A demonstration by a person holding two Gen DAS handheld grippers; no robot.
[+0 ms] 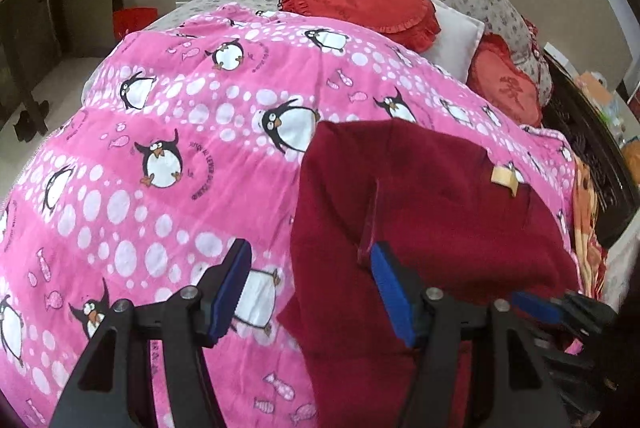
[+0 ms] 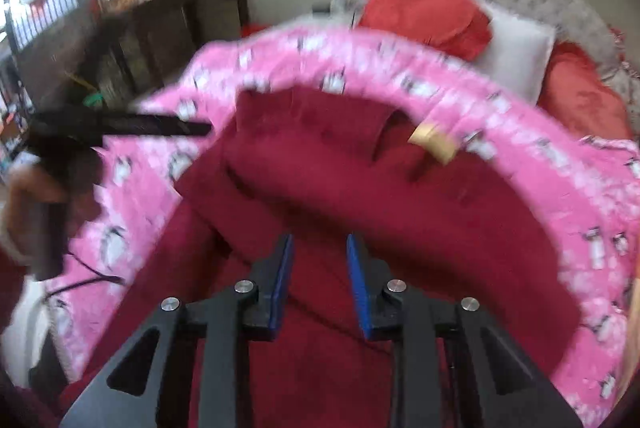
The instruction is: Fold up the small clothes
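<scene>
Both claws, left (image 1: pixel 310 292) and right (image 2: pixel 318 284), spread empty over dark red garment (image 1: pixel 420 195).

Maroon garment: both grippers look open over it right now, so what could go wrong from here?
1. The left gripper straddles the edge of the garment, with one pad over the blanket. Closing could pinch blanket along with cloth.
2. The garment lies bunched in folds, so the right gripper might catch several layers and skew the fold.
3. The right wrist view is blurred, so aim there is uncertain.
</scene>
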